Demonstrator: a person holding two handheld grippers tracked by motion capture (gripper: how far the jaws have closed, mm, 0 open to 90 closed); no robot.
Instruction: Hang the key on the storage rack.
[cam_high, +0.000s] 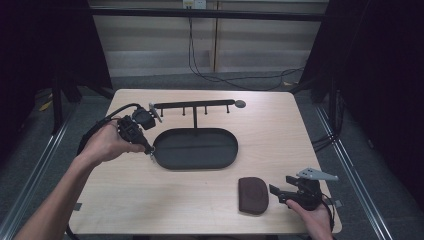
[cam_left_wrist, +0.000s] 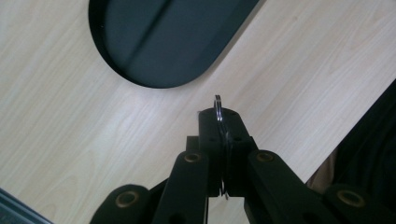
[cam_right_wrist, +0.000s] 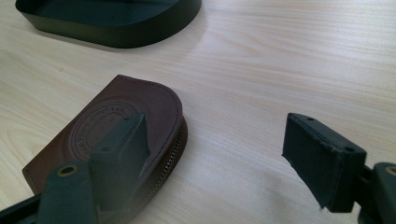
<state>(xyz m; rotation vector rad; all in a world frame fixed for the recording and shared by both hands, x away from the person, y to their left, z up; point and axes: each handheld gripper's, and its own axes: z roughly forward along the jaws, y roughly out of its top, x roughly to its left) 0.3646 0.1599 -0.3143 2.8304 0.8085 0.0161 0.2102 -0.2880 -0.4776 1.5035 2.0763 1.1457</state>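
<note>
My left gripper (cam_high: 149, 148) hovers by the left end of the black oval tray (cam_high: 227, 160), jaws shut on a thin metal ring (cam_left_wrist: 218, 108). The ring stands on edge and pokes out just past the left gripper's (cam_left_wrist: 219, 122) tips, over bare wood near the tray (cam_left_wrist: 140, 51). At the front right, my right gripper (cam_high: 274, 193) rests low and open beside a brown leather pouch (cam_high: 253, 195). In the right gripper view the pouch (cam_right_wrist: 112, 121) lies flat behind the left pad; the right gripper (cam_right_wrist: 219, 140) holds nothing between its pads.
A black hook rail (cam_high: 192, 105) on a post rises from the tray's back, with several pegs and a round grey end (cam_high: 240, 104). The tray's wall (cam_right_wrist: 116, 32) lies beyond the pouch. Bare wooden tabletop (cam_high: 150, 200) spreads across the front left.
</note>
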